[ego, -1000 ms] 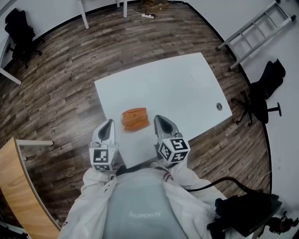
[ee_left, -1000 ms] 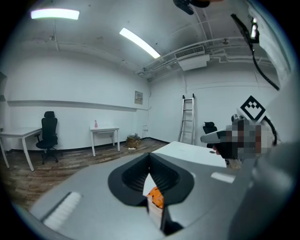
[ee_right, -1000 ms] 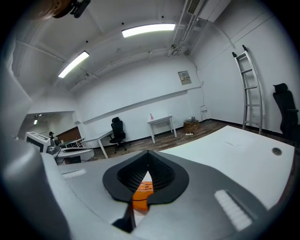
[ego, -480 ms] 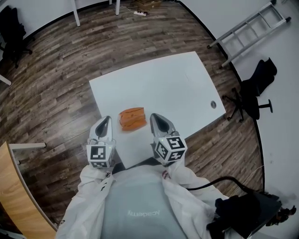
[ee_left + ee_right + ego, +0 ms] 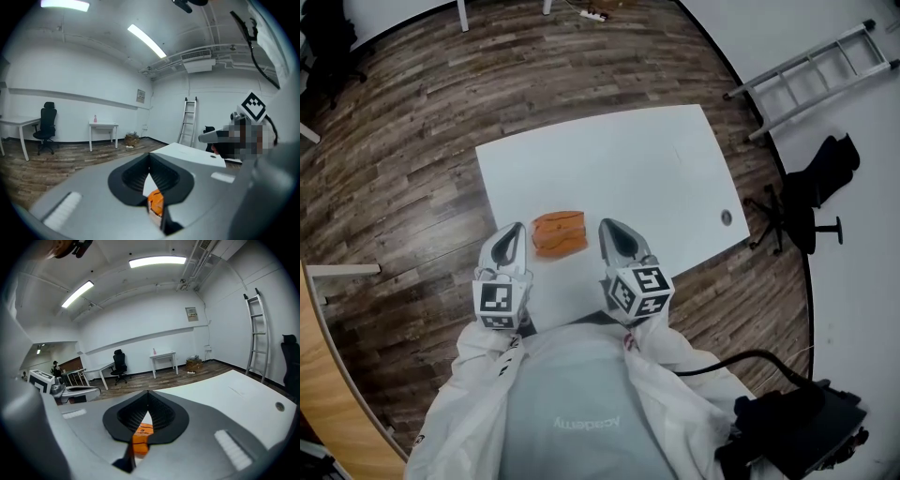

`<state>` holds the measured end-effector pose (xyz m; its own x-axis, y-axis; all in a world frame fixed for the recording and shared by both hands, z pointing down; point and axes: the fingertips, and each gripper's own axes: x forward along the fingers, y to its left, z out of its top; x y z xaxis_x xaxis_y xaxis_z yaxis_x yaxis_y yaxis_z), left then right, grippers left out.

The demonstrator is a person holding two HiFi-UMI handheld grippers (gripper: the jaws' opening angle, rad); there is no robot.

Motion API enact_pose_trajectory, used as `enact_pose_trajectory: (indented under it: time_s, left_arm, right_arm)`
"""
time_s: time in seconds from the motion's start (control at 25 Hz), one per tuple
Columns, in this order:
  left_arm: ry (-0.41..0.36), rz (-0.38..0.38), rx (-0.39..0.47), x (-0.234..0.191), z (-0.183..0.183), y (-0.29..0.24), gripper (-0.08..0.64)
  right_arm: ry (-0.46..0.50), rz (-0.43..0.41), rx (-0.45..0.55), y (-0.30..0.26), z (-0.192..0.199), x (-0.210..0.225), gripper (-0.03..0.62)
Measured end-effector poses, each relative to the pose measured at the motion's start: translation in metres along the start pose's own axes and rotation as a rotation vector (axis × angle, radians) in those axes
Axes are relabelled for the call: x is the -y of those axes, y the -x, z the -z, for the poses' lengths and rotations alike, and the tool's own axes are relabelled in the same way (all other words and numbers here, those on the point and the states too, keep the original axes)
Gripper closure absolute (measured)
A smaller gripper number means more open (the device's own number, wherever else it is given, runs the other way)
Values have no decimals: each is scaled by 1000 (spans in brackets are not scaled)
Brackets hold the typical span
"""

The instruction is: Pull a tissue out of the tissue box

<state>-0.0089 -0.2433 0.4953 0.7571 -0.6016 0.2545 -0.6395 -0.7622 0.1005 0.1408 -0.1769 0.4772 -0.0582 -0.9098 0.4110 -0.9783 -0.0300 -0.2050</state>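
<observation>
On the tabletop (image 5: 628, 169), the tissue box (image 5: 559, 232) lay between left tongs (image 5: 513, 234) and right tongs (image 5: 611, 231), both closed empty, apparently poised to approach.

tabletop (image 5: 628, 159): smooth, matt white
floor (image 5: 412, 112): grained wood planks
tissue box (image 5: 559, 232): faintly glossy wrap
left gripper (image 5: 516, 232): matt grey plastic
right gripper (image 5: 608, 229): matt grey plastic, ribbed black lining

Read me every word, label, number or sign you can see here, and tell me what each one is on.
"academy", upside down in the head view, on the person's grey shirt.
Orange tissue box: any print too small to read.
Wall sign: too blurred to read.
Marker cubes: square patterns only, no words.
</observation>
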Motion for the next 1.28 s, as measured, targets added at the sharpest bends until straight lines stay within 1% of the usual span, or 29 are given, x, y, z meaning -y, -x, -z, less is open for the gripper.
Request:
enact_pose_trajectory:
  time_s: [0.16, 0.6, 0.92, 1.28]
  left_arm:
    - [6, -36, -20, -2, 4, 0, 560]
    - [2, -130, -36, -5, -4, -4, 560]
    - [-2, -194, -52, 0, -1, -1, 560]
    - [-10, -230, -58, 1, -2, 1, 560]
  right_arm:
    - [4, -44, -10, -10, -1, -2, 591]
    - [-4, -139, -29, -30, -6, 4, 591]
    - [-2, -205, -50, -42, -1, 10, 591]
    - [2, -242, -56, -47, -1, 14, 591]
